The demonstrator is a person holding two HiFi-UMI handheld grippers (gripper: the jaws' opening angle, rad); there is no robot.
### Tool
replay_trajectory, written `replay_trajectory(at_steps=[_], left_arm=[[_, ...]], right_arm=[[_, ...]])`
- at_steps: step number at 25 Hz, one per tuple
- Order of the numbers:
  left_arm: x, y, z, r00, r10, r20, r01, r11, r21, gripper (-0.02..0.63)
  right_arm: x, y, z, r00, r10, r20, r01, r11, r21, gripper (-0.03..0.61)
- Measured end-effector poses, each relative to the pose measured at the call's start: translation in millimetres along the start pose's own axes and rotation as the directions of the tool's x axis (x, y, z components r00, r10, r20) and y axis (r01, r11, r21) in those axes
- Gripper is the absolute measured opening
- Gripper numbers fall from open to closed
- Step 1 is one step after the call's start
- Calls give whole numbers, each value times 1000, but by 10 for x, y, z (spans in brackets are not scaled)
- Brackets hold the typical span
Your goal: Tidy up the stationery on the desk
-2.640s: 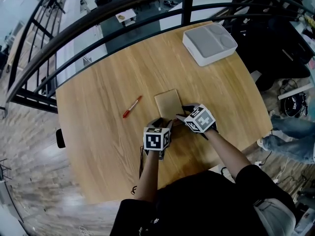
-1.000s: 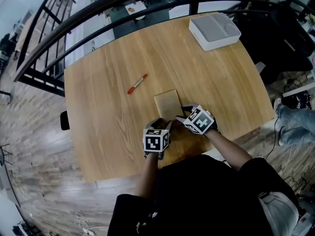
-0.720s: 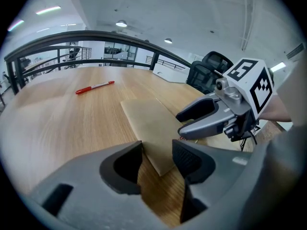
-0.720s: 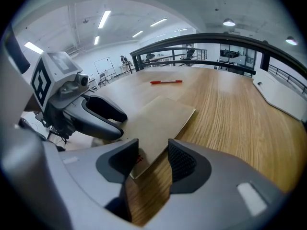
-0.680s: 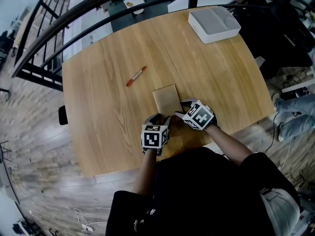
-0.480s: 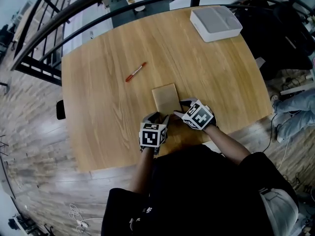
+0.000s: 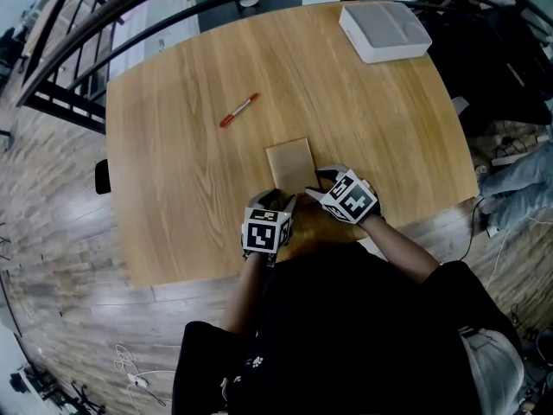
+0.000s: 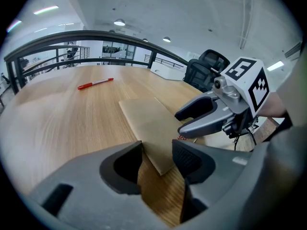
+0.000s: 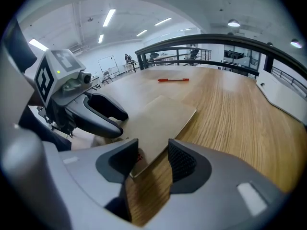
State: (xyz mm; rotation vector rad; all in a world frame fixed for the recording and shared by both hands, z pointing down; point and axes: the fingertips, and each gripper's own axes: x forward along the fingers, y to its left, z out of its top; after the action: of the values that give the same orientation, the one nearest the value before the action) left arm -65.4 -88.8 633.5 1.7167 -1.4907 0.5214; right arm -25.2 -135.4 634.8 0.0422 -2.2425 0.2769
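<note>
While the thin, probably light tan notebook [image 7: 290,164] is lying flat at the near edge of the desk [image 7: 173,171], the left gripper [image 8: 157,159] and right gripper [image 9: 152,159] are straddling its near corners, jaws apart, a sensible hold.

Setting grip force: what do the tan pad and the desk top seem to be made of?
Tan pad: likely matte kraft card, judging by its thin edge and dull, even face. Desk top: wood or wood-look laminate, with pale grain lines and a slight sheen.
</note>
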Motion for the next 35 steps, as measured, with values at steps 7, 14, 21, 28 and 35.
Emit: replay_trajectory(at_steps=[7, 14, 21, 28, 35], left_arm=[[-13, -19, -25, 1000, 5, -2, -5, 1000, -5, 198], [-17, -22, -23, 1000, 11, 2, -11, 1000, 0, 198], [-39, -25, -3, 1000, -9, 26, 10, 999, -42, 196], [-264, 59, 188, 988, 50, 145, -39, 996, -75, 108], [-551, 68, 451, 955, 109, 277, -92, 993, -75, -3]], right_arm=[[1, 12, -9, 1000, 6, 19, -5, 1000, -9, 204], [-11, 20, -4, 999, 11, 43, -11, 1000, -2, 199], [-27, 5, 6, 996, 24, 89, -26, 999, 24, 209], [-272, -52, 292, 959, -1, 283, -29, 994, 102, 133], [-674, 44, 721, 855, 27, 518, -107, 986, 126, 9]])
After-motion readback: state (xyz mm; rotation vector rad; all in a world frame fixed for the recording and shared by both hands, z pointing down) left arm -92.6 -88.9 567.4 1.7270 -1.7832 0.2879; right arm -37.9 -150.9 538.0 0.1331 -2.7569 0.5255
